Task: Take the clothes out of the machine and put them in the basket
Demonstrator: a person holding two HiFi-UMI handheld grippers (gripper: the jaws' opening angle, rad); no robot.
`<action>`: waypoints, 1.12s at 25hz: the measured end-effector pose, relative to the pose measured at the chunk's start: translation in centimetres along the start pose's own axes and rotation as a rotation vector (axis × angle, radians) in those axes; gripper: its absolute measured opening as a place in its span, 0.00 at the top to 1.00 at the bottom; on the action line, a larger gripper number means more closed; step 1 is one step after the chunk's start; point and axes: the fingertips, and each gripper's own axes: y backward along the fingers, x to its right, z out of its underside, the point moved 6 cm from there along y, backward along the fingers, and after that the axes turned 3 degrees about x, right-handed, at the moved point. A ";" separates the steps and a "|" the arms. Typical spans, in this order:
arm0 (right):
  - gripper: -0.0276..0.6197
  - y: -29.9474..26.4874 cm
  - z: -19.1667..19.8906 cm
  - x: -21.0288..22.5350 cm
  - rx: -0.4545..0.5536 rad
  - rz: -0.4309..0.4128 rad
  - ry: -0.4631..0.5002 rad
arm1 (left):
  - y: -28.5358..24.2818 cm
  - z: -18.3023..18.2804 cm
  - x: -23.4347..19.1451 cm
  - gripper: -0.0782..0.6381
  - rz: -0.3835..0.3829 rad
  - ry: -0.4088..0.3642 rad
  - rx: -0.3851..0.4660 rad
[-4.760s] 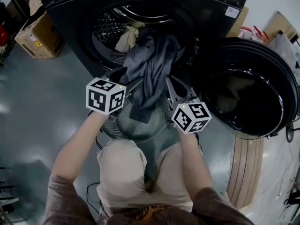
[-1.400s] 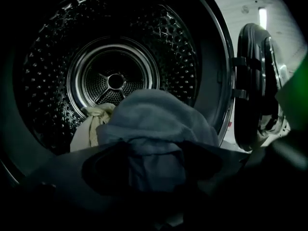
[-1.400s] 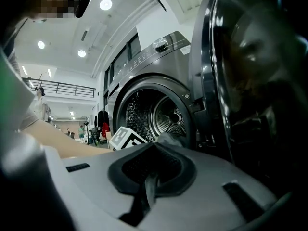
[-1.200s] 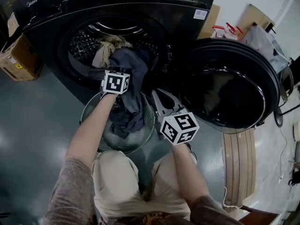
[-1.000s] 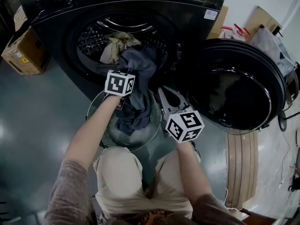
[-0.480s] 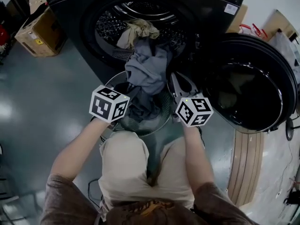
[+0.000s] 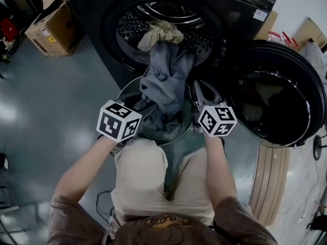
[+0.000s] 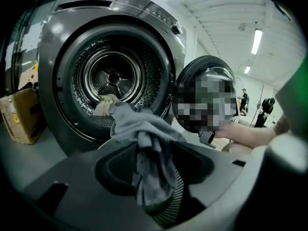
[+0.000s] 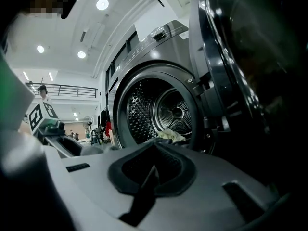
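Observation:
A grey garment (image 7: pixel 166 80) trails from the washing machine's drum mouth (image 7: pixel 168 19) down into the round wire basket (image 7: pixel 187 120) in front of it. My left gripper (image 7: pixel 147 105) is at the basket's near left rim. Its jaws have just been opening, and the grey garment (image 8: pixel 149 129) still hangs between the parted tips without being pinched. My right gripper (image 7: pixel 198 86) hovers level at the basket's right rim, shut and empty, its tips together in the right gripper view (image 9: pixel 155 144). A beige garment (image 7: pixel 163 32) lies inside the drum.
The machine's round door (image 7: pixel 276 93) stands swung open on the right, close to my right gripper. A cardboard box (image 7: pixel 53 27) sits on the floor at the left. The person's knees are just behind the basket. A wooden board (image 7: pixel 268 182) lies on the floor at the right.
My left gripper has drawn back from the drum mouth toward the person, pulling the grey garment further over the basket. Its jaws have parted. The right gripper has stayed put.

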 end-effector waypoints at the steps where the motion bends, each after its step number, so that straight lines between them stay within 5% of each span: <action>1: 0.96 0.0 -0.1 -0.2 0.003 -0.004 -0.001 | 0.0 -0.3 -0.2 0.54 -0.008 0.003 0.016; 7: 0.96 0.2 -0.4 -0.7 0.005 0.006 -0.003 | -4.9 -3.6 -2.5 0.46 -0.032 -0.015 0.095; 19: 0.96 1.7 -1.5 -0.1 0.028 0.046 -0.016 | -20.1 -5.1 -7.5 0.42 -0.213 -0.058 -0.002; 24: 0.96 1.4 -1.4 0.0 0.028 0.043 -0.024 | -21.2 -5.0 -7.6 0.52 -0.324 -0.130 0.011; 28: 0.96 1.1 -1.2 -0.2 0.027 0.042 -0.033 | -20.1 -4.8 -8.8 0.74 -0.341 -0.092 -0.004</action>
